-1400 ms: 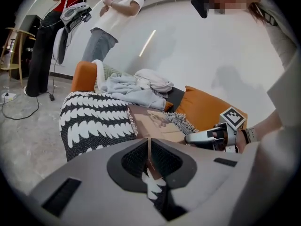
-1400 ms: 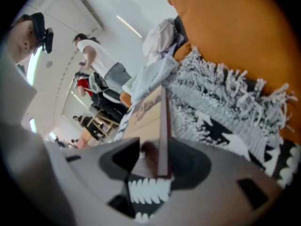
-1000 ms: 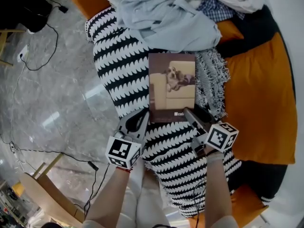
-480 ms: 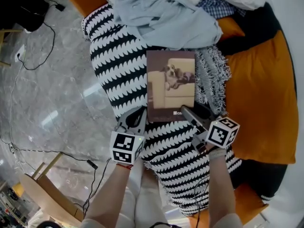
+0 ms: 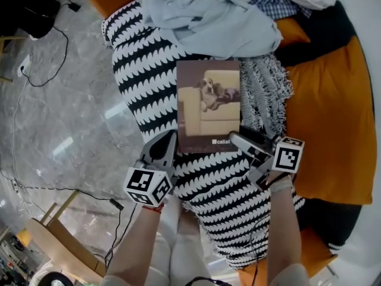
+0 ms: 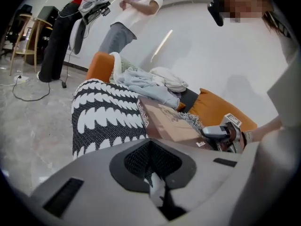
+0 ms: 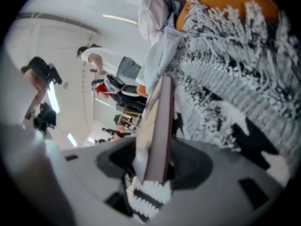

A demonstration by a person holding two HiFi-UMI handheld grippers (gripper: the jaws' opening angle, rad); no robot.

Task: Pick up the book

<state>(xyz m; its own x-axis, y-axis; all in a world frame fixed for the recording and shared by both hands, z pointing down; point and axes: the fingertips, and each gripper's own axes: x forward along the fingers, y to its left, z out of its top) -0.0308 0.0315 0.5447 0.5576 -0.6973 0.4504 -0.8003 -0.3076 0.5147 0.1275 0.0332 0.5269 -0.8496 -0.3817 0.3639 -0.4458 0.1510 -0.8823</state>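
Observation:
The book, brown with a dog on a cream sofa on its cover, rests on a black-and-white patterned cushion. My right gripper is shut on the book's near right corner; in the right gripper view the book stands edge-on between the toothed jaws of that gripper. My left gripper is shut and holds nothing, just off the book's near left corner. From the left gripper view the book lies ahead of the left gripper, with the right gripper at its far side.
A heap of pale blue and white clothes lies beyond the book. A grey fringed throw and the orange sofa are to the right. Cables trail over the marble floor at left. A wooden chair stands near left.
The book has shifted slightly left and towards me, held by the right gripper. The left gripper has drawn back a little to the left.

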